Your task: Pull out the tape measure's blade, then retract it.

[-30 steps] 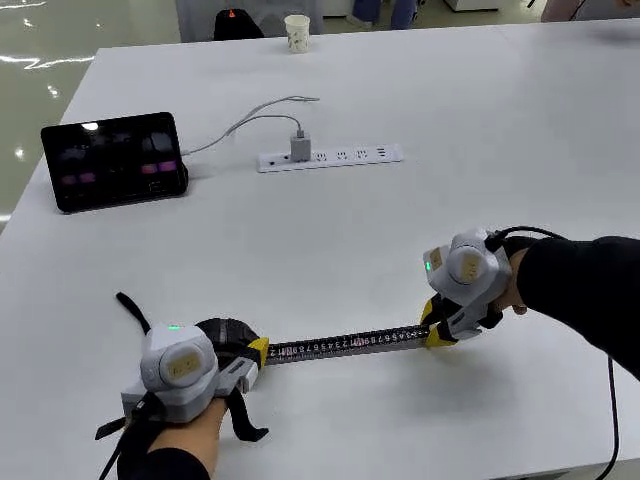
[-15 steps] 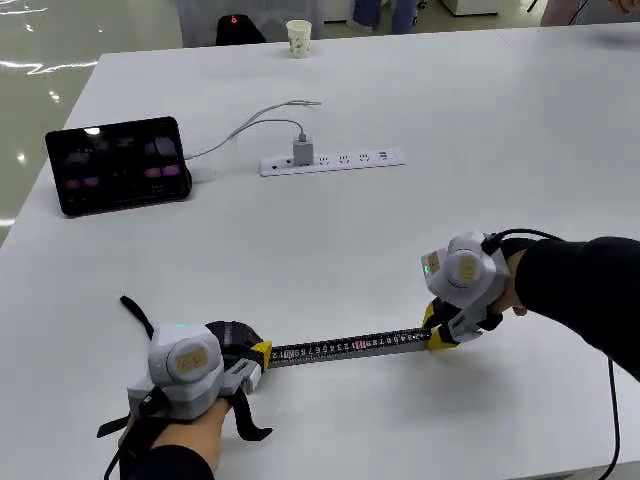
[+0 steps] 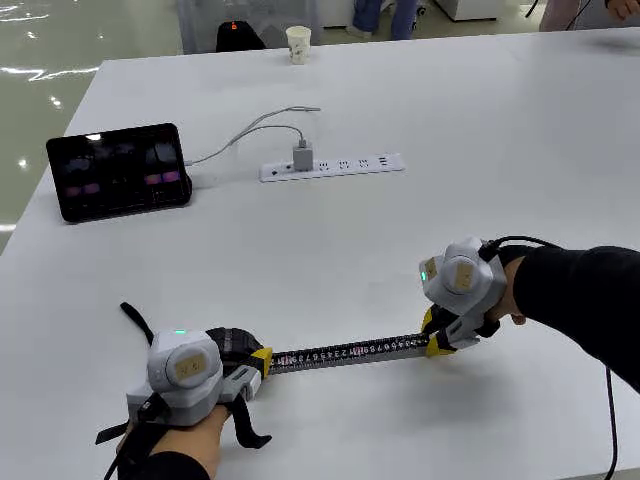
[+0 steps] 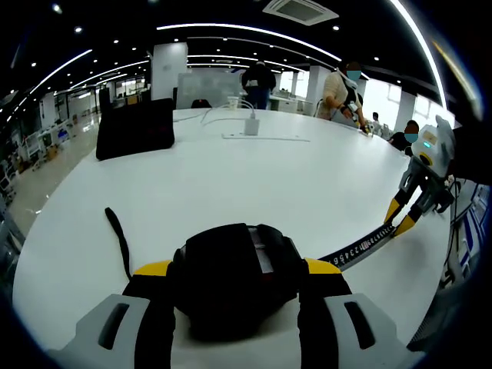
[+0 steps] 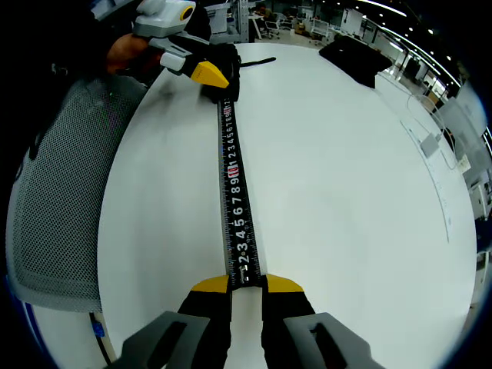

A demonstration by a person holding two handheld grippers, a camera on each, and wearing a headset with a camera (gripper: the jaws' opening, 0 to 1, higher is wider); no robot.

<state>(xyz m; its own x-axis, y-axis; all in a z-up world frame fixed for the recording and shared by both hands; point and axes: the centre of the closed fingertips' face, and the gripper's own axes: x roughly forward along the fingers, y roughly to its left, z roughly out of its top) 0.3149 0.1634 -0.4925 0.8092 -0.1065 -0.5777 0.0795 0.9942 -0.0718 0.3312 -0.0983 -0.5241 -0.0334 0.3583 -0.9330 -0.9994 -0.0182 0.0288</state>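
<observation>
A black tape measure case (image 3: 232, 348) (image 4: 234, 278) lies on the white table (image 3: 330, 230), and my left gripper (image 3: 252, 366) (image 4: 237, 270) is shut on it. Its dark numbered blade (image 3: 345, 351) (image 5: 234, 211) (image 4: 360, 248) runs flat across the table to the right. At the blade's far end my right gripper (image 3: 437, 337) (image 5: 245, 286) is shut on the tip. A black wrist strap (image 3: 134, 317) (image 4: 120, 239) trails from the case on the left. In the right gripper view the left gripper (image 5: 207, 73) and the case (image 5: 227, 60) sit at the top.
A dark tablet (image 3: 118, 171) stands at the back left, with a white power strip (image 3: 333, 166) and charger cable (image 3: 245, 127) behind the blade. A paper cup (image 3: 298, 38) is at the far edge. People stand beyond the table (image 4: 338, 88).
The head camera has tilted a little. Both grippers keep their grips, and the blade between them is about the same length.
</observation>
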